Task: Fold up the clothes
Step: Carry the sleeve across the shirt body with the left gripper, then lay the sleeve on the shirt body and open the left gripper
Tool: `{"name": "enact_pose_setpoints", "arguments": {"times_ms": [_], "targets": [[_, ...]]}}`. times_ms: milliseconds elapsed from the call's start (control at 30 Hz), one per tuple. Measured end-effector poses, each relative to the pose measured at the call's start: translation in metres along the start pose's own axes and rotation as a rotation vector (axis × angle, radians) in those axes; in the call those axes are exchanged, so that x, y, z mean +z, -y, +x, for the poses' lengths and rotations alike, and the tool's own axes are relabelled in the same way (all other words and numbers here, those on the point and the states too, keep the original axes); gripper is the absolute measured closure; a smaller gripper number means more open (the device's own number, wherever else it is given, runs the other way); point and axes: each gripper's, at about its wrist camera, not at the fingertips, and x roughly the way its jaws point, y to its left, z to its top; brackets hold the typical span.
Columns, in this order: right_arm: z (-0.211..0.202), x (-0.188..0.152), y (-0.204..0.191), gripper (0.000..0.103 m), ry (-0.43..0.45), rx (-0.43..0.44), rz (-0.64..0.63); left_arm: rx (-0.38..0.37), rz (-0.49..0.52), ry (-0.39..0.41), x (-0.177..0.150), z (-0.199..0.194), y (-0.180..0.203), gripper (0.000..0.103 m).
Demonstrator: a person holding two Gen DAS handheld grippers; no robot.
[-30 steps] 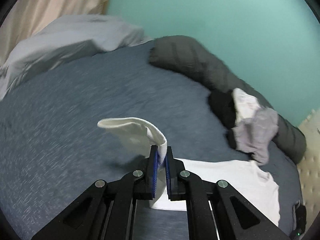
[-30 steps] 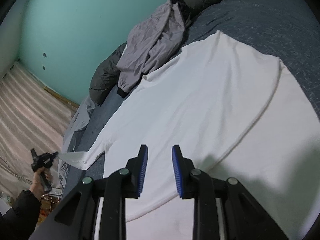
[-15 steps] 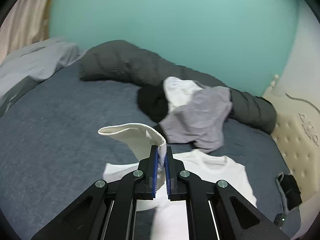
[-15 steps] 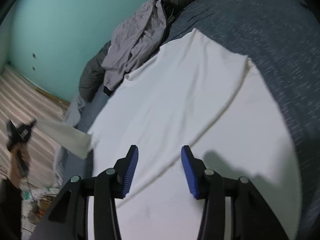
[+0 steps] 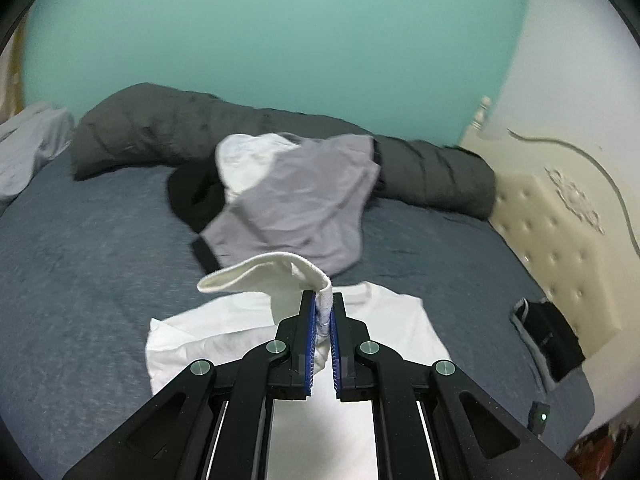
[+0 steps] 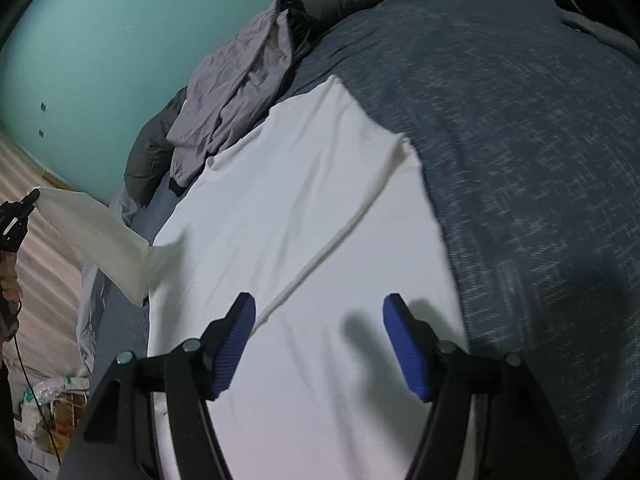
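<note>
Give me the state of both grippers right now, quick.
Left gripper: shut on the sleeve of the white shirt, lifted off the bed.
Right gripper: open, jaws have just been opening, nothing between them, over the shirt.

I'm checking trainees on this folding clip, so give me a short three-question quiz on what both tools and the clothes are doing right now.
1. True or false: the left tool is shut on a sleeve of the white shirt.
2. Is anything between the fingers of the right tool? A) a sock B) nothing, it is open above the shirt C) the grey garment
3. Fill in: the grey garment lies partly on a dark ___ along the teal wall.

Key: 1 true. 2 B; its jaws have just been opening. 3 quilt.
</note>
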Motion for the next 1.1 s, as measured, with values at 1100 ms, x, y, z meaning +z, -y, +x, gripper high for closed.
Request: {"name": "enact_pose_setpoints", "arguments": {"times_ms": [1100], "targets": [[-0.006,-0.002,0.005,0.035,-0.035,0.081,0.03,-0.161,0.441,-0.477,-0.26,0.096,0.173,0.091]]}}
